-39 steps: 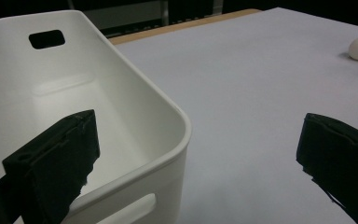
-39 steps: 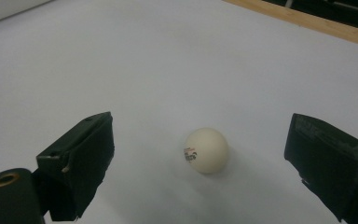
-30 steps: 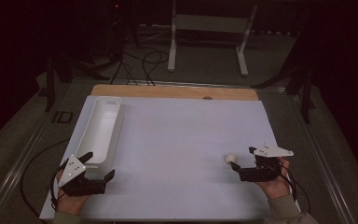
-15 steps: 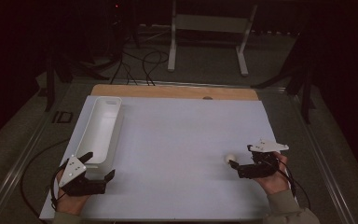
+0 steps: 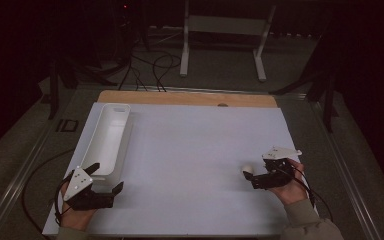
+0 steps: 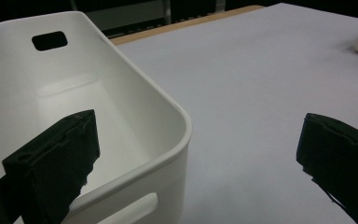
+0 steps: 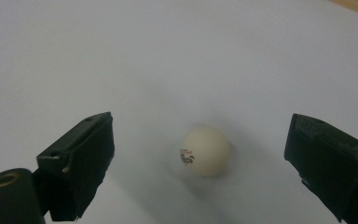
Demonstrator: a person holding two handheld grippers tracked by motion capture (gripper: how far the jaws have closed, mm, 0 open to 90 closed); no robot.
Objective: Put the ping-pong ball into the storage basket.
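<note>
Squarely between spread jaws, white ball (image 7: 204, 150), untouched

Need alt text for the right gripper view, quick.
A small white ball with a printed logo sits on the white table, between the open right claw and not touched by either black jaw.

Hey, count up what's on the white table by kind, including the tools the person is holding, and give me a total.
White plastic bin: 1
Ping-pong ball: 1
Hand-held grippers, left hand-held gripper and right hand-held gripper: 2
Total: 4
</note>
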